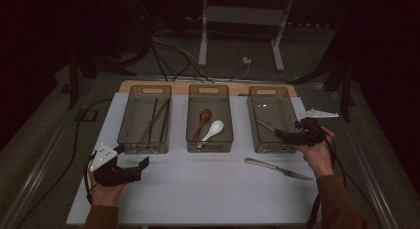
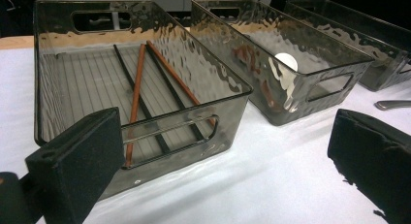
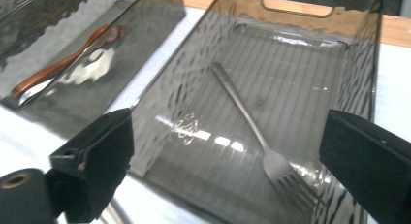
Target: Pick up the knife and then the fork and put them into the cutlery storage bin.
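Nearest the person, the left hand-held gripper rests low on the white worktop, jaws apart with nothing between them, facing the left bin. Just right of centre a table knife lies flat on the worktop, its long axis running left to right with the handle end to the left, well clear of the bins.

At the right edge, the right hand-held gripper hangs over the near corner of the right bin. Its jaws stand wide apart and grip nothing. The fork lies loose on the ribbed floor of that bin, below and between the jaws but not touched by them. In the right gripper view its long axis runs diagonally: tines toward the near wall, handle toward the far wall. It is the sole item in that bin.

The middle bin holds a brown wooden spoon and a white spoon, side by side, bowls toward the far end.

The left bin holds chopsticks, brown and black, laid roughly lengthwise, crossing near the far end.

All three bins are smoky transparent plastic with cut-out handles, set in a row across the worktop.
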The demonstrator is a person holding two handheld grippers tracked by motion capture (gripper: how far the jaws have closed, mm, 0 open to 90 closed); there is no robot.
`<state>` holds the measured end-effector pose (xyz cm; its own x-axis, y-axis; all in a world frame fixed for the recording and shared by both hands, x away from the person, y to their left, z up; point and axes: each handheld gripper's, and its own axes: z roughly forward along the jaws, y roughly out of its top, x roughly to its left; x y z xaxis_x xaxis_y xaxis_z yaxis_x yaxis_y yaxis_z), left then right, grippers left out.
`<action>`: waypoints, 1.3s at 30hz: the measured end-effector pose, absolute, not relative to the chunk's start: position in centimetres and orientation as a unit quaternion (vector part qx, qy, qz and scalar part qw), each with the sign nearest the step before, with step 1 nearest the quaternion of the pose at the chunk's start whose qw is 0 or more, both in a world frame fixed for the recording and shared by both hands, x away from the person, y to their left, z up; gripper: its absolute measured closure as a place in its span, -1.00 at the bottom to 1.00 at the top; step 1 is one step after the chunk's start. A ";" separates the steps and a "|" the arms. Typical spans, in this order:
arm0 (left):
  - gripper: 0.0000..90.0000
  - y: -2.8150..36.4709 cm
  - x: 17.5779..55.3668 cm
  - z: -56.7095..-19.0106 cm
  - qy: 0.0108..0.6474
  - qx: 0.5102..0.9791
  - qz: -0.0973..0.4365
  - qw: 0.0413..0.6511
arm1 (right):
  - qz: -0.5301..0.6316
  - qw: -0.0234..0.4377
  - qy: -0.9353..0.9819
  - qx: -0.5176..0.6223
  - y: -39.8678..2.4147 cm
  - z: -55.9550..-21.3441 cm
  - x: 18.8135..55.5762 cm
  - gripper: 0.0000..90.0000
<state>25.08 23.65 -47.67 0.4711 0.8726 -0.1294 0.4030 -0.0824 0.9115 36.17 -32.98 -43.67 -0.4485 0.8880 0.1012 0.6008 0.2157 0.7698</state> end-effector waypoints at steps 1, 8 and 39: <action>-0.98 23.7 25.1 -47.7 0.458 0.697 0.235 0.500 | 0.390 0.184 0.760 0.486 -32.9 -43.6 35.9 -0.92; -0.98 23.6 25.1 -47.7 0.458 0.697 0.235 0.500 | 0.390 0.178 0.778 0.459 -32.6 -43.4 34.4 -0.94; -0.98 23.7 25.0 -47.6 0.458 0.694 0.244 0.499 | 0.387 0.159 0.815 0.401 -31.3 -44.5 30.9 -0.94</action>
